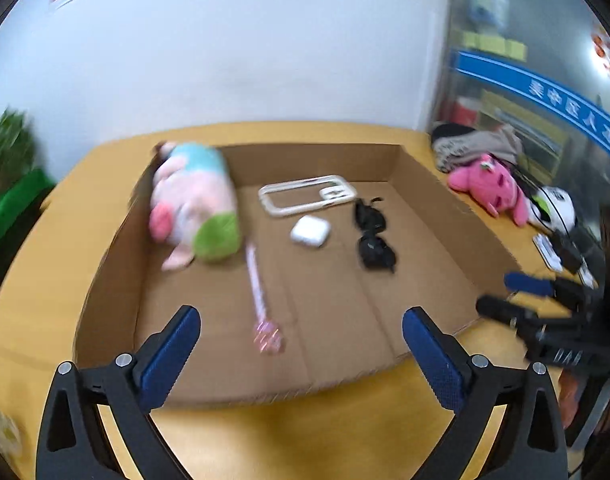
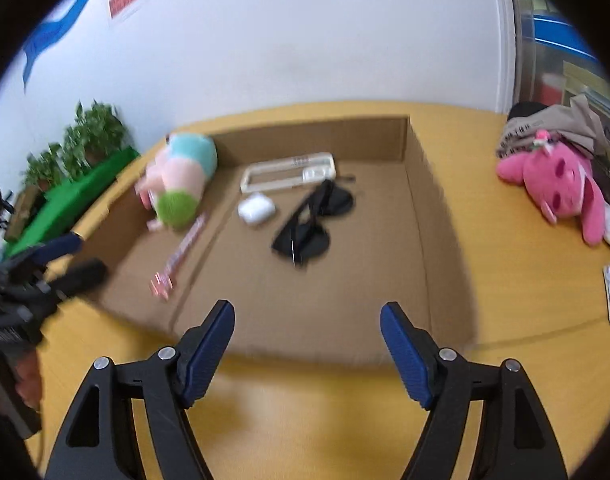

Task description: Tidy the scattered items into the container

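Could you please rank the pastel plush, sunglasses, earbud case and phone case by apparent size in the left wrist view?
1. Pastel plush, clearly largest.
2. Phone case and sunglasses: similar spans, too close to rank.
3. Earbud case, smallest.

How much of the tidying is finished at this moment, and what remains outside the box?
Done: the shallow cardboard box already holds a pastel plush toy, white phone case, white earbud case, black sunglasses and pink wand. In hand: nothing; the left gripper and right gripper are open and empty. Left: the bright pink plush on the yellow table.
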Tool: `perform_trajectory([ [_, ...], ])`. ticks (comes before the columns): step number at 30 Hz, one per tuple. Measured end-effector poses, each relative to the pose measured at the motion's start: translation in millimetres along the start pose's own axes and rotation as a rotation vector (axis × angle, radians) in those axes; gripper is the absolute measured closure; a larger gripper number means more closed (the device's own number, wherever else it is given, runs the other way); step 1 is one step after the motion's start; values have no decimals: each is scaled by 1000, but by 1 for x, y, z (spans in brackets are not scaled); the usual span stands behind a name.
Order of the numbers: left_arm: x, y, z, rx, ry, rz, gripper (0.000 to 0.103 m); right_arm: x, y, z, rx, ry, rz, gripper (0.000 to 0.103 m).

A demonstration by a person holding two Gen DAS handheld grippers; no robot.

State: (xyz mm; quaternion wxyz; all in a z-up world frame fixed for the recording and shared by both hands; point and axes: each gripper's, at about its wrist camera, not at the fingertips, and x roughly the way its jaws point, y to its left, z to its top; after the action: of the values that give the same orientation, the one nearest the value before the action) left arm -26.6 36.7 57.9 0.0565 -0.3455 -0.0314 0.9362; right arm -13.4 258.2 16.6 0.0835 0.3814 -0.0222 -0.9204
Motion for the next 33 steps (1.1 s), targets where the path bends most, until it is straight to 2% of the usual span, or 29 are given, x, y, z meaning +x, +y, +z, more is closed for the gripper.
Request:
perform_trajectory([
  [2,-1,8,-11,-19,-39,44,1,1,12,-9,-54,-66,-63,27],
  [4,7,14,-21,-31,-50,76,1,4,16,-11,-50,-106,-66,26],
  [6,13,18,-28,-26,-57,76,1,11,16,-15,-39,-140,-64,24],
  [9,15,16,-35,22,-114,94,1,14,17,-19,-37,-192,-90,22],
  [14,13,15,-42,39,-202,99,0,16,20,-26,-38,-281,-118,19],
  [16,10,15,-45,43,-230,101,0,15,20,-26,-35,-287,-118,19],
  [33,7,12,-47,29,-224,121,0,16,22,-26,-45,-281,-116,15],
])
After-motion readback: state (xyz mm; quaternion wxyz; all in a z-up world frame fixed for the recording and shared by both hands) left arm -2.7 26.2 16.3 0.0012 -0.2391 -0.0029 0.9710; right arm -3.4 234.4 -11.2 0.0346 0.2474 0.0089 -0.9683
